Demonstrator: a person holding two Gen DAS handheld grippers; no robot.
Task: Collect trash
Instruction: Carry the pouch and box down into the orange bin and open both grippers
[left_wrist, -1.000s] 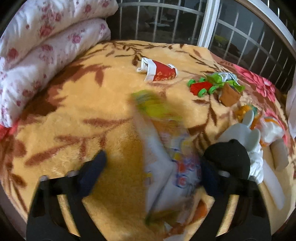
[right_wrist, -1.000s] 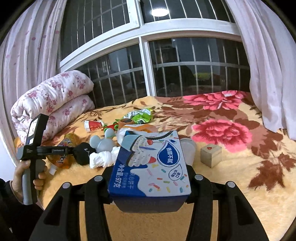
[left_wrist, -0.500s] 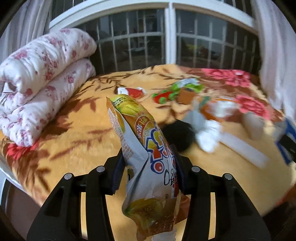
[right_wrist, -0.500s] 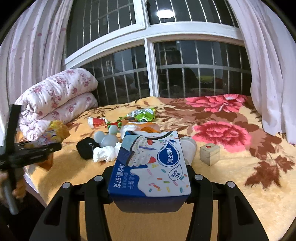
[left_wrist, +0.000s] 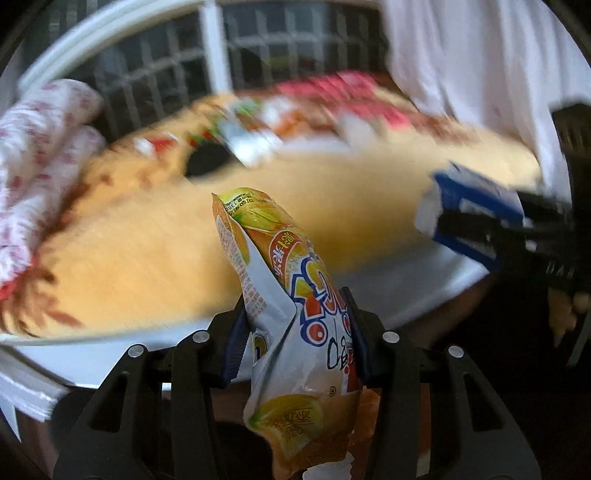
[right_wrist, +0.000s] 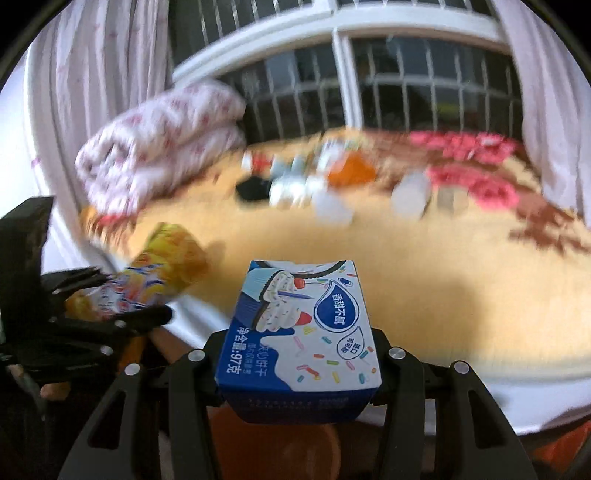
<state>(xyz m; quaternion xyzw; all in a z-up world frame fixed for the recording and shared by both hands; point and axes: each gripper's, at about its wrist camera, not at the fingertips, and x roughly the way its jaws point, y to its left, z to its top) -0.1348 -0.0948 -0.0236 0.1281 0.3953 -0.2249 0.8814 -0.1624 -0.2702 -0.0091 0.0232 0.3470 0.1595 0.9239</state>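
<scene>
My left gripper (left_wrist: 295, 332) is shut on a yellow and orange snack bag (left_wrist: 291, 314), held upright off the near edge of the bed. It also shows at the left of the right wrist view (right_wrist: 147, 284). My right gripper (right_wrist: 299, 347) is shut on a blue and white biscuit box (right_wrist: 299, 332), also held off the bed's near edge. The box shows at the right of the left wrist view (left_wrist: 472, 210). More litter lies blurred in the middle of the bed (right_wrist: 314, 184).
The bed has a yellow floral blanket (right_wrist: 406, 258) and a white edge (left_wrist: 406, 288). A rolled floral quilt (right_wrist: 162, 147) lies at its left. A barred window (right_wrist: 406, 88) and curtains (right_wrist: 92, 92) stand behind. A dark object (right_wrist: 253, 190) lies among the litter.
Both grippers have pulled back from the bed past its near edge, each keeping its load. The left gripper closed on the snack bag a second ago and lifted it.
</scene>
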